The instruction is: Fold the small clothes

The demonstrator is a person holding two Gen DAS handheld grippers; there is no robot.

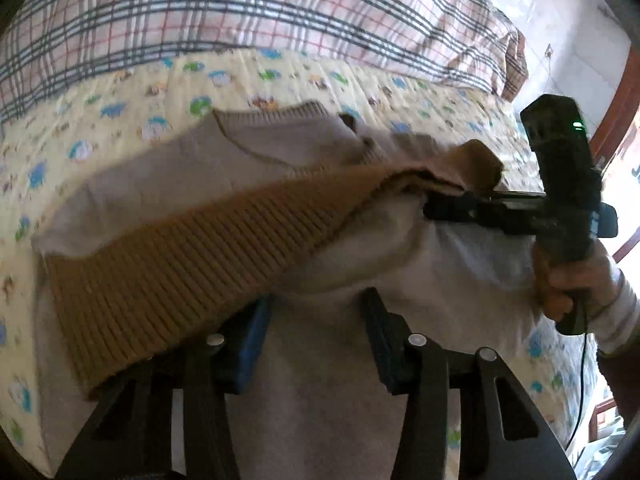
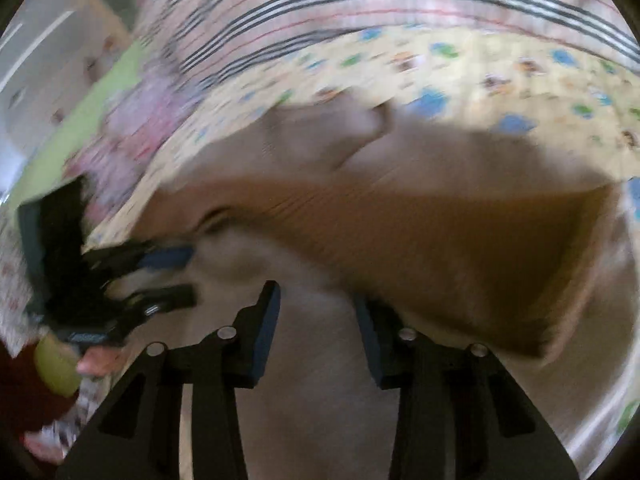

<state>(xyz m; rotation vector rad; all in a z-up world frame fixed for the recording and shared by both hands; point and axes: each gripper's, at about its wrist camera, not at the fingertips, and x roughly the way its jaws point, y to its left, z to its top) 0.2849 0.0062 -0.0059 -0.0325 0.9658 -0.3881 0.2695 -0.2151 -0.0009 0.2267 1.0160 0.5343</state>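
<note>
A small beige knit sweater (image 1: pixel 256 168) with a brown ribbed hem band (image 1: pixel 192 264) lies on the yellow cartoon-print sheet (image 1: pixel 132 100). The hem is folded up over the body. My left gripper (image 1: pixel 316 320) is open, its fingers over the sweater's lower part, the hem draped over the left finger. My right gripper (image 1: pixel 440 204) shows at the right of the left wrist view, its tips under the hem fold; I cannot tell how its jaws stand there. In the blurred right wrist view the right gripper (image 2: pixel 316 312) is open over the sweater (image 2: pixel 320 400), with the left gripper (image 2: pixel 188 276) at the left, open.
A plaid blanket (image 1: pixel 240 4) lies bunched at the far side of the bed. A pink and green patterned cloth (image 2: pixel 132 120) lies at the left in the right wrist view. The bed's edge and a bright floor (image 1: pixel 568 40) are at the far right.
</note>
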